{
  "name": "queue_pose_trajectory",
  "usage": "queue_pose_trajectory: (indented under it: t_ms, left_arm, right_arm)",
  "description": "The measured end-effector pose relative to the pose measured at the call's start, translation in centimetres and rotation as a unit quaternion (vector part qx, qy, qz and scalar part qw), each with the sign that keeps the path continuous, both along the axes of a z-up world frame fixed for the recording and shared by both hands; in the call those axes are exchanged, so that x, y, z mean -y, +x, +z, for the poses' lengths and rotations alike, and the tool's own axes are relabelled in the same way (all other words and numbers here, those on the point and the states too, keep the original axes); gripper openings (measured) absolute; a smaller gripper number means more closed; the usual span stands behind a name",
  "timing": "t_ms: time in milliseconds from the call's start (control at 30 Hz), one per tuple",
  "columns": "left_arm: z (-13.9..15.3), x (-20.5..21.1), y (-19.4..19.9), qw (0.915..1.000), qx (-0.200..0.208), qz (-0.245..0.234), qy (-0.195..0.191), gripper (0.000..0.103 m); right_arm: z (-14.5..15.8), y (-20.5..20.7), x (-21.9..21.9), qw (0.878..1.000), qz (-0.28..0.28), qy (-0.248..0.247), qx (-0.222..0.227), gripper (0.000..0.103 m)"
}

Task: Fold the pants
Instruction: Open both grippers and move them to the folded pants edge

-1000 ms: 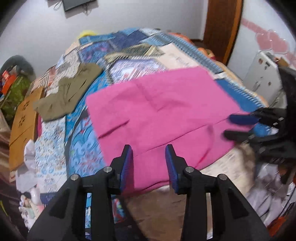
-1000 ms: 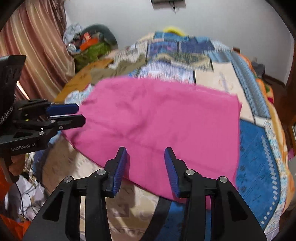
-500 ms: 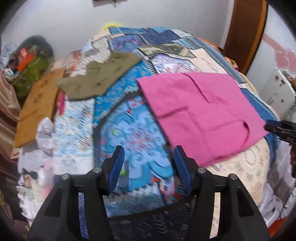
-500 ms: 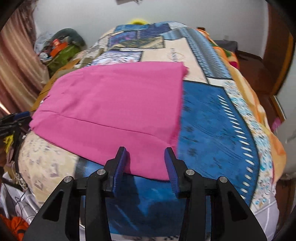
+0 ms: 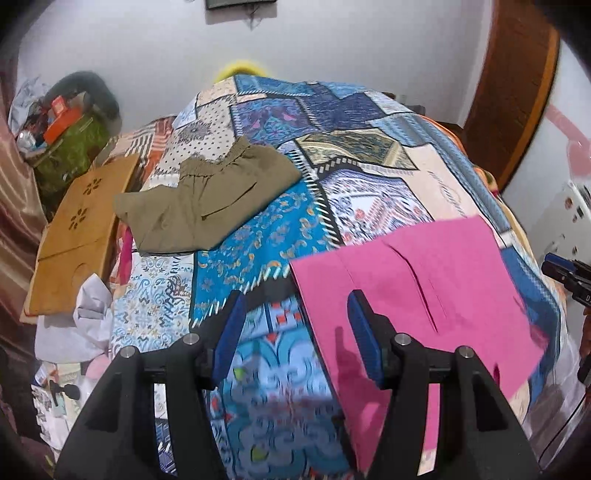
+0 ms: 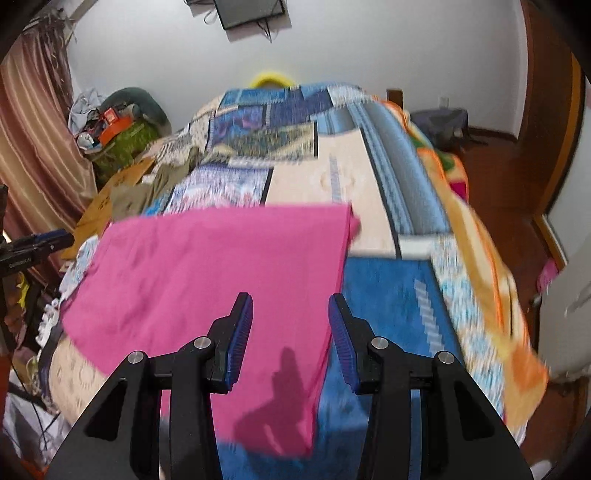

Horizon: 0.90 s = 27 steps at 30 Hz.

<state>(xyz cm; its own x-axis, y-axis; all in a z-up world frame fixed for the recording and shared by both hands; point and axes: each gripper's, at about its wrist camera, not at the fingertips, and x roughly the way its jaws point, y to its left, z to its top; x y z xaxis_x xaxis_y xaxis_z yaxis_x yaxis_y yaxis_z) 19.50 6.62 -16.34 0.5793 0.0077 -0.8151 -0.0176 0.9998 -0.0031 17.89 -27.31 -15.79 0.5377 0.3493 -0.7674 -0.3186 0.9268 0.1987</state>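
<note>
- Blue-padded fingers of the left gripper (image 5: 295,332) stand wide apart with nothing between them, above the near left corner of the pink pants (image 5: 417,295); its right pad overlaps that corner in the view, and whether it touches the cloth cannot be told.
- Blue pads of the right gripper (image 6: 291,339) are likewise spread wide and hold nothing, poised over the near right edge of the pink pants (image 6: 221,273); its shadow falls on the cloth just ahead.
- Pink pants lie folded flat in a rough rectangle at the near end of the bed, on the patchwork bedspread (image 5: 258,236), with the near edge drooping over the side.
- Each gripper shows at the margin of the other's view, well apart across the pants.
- Farther up the bedspread, toward the left, lie olive-green shorts (image 5: 207,199), elastic waistband to the far side, apart from the pink pants.
- Beside the bed on the left rests a wooden board (image 5: 77,229) with cut-out flower shapes.
- At the far wall sits a heap of clutter (image 5: 70,122), with a dark screen (image 6: 251,13) mounted above.
</note>
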Motion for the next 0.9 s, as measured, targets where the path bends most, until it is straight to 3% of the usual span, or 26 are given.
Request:
queue_pose_trajectory:
  t_ms: [233,533,600,633,733,800,867,900]
  left_arm:
    - [-1.7,-0.8,3.8,0.9996,-0.024,0.005,-0.016,0.057]
    - [-5.7,-0.9,6.1,0.992,-0.08,-0.003,-0.097,0.057]
    - [-6.1,-0.8,6.3,0.9878,-0.089,-0.01,-0.127,0.044]
    - [-6.2,-0.7,6.3,0.9867,-0.091,-0.012,-0.134,0.042]
    - [-6.0,-0.1,6.4,0.9868,-0.087,-0.027,-0.134,0.027]
    - [-5.7,0.6,6.2,0.9909,-0.075,-0.032,-0.107,0.017]
    - [-5.3,1.4,5.8,0.9955,-0.06,-0.037,-0.064,0.008]
    - [-5.2,1.7,5.6,0.9971,-0.054,-0.036,-0.04,0.006]
  right_arm:
    - [-1.4,5.7,-0.6,1.0,-0.005,-0.013,-0.002,0.039]
    - [-5.5,11.0,-0.9,0.999,-0.013,-0.012,-0.047,0.039]
    - [-6.4,11.6,-1.2,0.998,-0.01,-0.007,-0.058,0.039]
    - [-6.6,11.8,-1.2,0.998,-0.008,-0.004,-0.059,0.039]
    - [-7.2,12.0,-1.6,0.998,-0.002,0.003,-0.056,0.039]
    - [-7.2,11.9,-1.7,0.999,-0.001,0.005,-0.048,0.037]
    - [-7.2,11.7,-2.0,0.999,-0.001,-0.005,-0.035,0.026]
    - [-7.3,11.7,-2.1,0.999,-0.001,-0.011,-0.032,0.012]
